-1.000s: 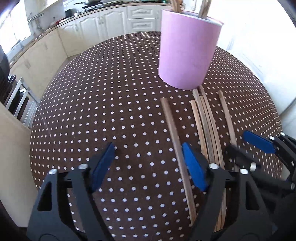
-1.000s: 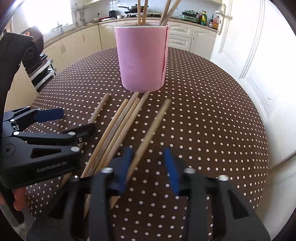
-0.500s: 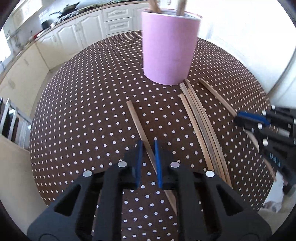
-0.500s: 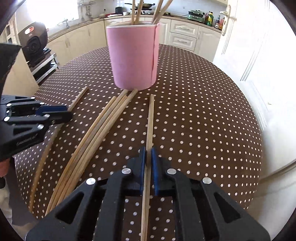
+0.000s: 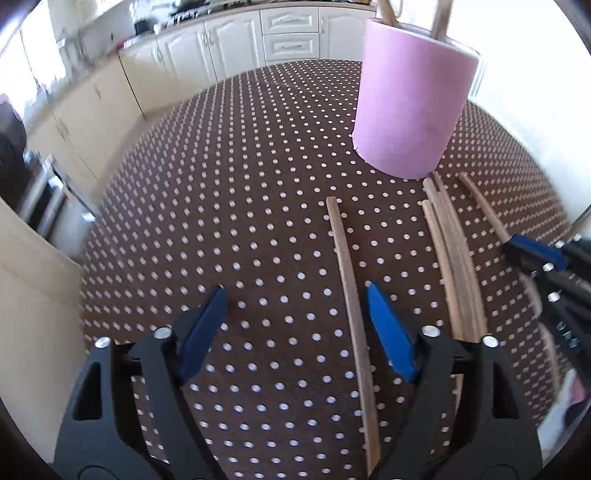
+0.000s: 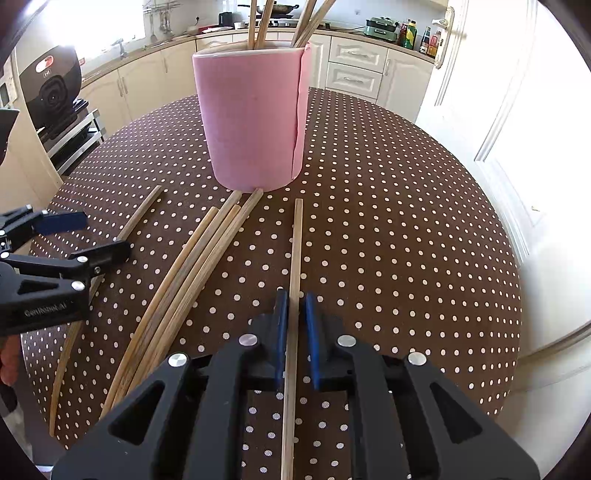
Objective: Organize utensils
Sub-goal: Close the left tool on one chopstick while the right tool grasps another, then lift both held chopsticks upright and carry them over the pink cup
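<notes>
Left gripper (image 5: 295,328) has just sprung open off its chopstick (image 5: 351,306), which lies on the table (image 5: 229,221). Right gripper (image 6: 294,325) pinches another chopstick (image 6: 295,258), pointing toward the pink holder (image 6: 255,125). Left must regrasp.

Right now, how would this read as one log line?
right claw: shut on chopstick | left claw: open, just opened, chopstick between | pink holder: upright

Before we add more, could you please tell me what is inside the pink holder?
Several wooden chopsticks stand in the pink holder, their tops poking above the rim. Its opaque wall hides their lower parts and anything else inside.
</notes>
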`<state>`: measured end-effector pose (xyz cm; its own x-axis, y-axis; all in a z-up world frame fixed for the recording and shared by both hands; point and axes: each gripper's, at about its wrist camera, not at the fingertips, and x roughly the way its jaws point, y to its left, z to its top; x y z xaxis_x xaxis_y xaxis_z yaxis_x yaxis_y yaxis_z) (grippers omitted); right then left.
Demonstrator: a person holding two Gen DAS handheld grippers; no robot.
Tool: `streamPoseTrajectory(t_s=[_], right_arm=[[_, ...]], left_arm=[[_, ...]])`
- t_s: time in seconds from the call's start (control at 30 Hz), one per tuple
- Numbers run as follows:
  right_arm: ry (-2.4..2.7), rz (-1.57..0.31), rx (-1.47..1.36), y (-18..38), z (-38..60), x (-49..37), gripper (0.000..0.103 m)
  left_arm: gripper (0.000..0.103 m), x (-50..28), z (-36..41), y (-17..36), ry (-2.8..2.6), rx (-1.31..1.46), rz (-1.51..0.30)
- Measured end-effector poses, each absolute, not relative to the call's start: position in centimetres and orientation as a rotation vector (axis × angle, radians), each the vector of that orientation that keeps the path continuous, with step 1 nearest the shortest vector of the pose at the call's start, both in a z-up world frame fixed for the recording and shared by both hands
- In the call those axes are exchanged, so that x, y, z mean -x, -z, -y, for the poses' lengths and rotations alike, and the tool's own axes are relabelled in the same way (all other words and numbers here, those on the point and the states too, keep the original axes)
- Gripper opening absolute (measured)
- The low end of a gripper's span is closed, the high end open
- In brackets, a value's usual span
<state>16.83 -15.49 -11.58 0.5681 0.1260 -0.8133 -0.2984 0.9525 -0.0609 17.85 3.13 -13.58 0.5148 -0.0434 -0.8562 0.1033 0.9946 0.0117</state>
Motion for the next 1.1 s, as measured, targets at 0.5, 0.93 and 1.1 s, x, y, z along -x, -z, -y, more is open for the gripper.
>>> streamPoseTrajectory(t_s=[0.5, 0.93, 1.1], right_arm=[[-0.203, -0.913, 0.111, 11.2, 17.1, -17.0, 0.004], [-0.219, -0.761, 0.004, 6.6, 19.3, -15.4, 0.004], [-0.229, -0.7, -0.002, 5.0, 19.8, -14.6, 0.004]], left_arm=[[0.007, -16.6, 0.7, 13.8, 0.162, -0.102, -0.943], [0.007, -16.8, -2.4, 9.9, 0.2, 0.015, -0.781], [0.007, -17.2, -3.2, 8.1, 0.229, 0.036, -0.692]])
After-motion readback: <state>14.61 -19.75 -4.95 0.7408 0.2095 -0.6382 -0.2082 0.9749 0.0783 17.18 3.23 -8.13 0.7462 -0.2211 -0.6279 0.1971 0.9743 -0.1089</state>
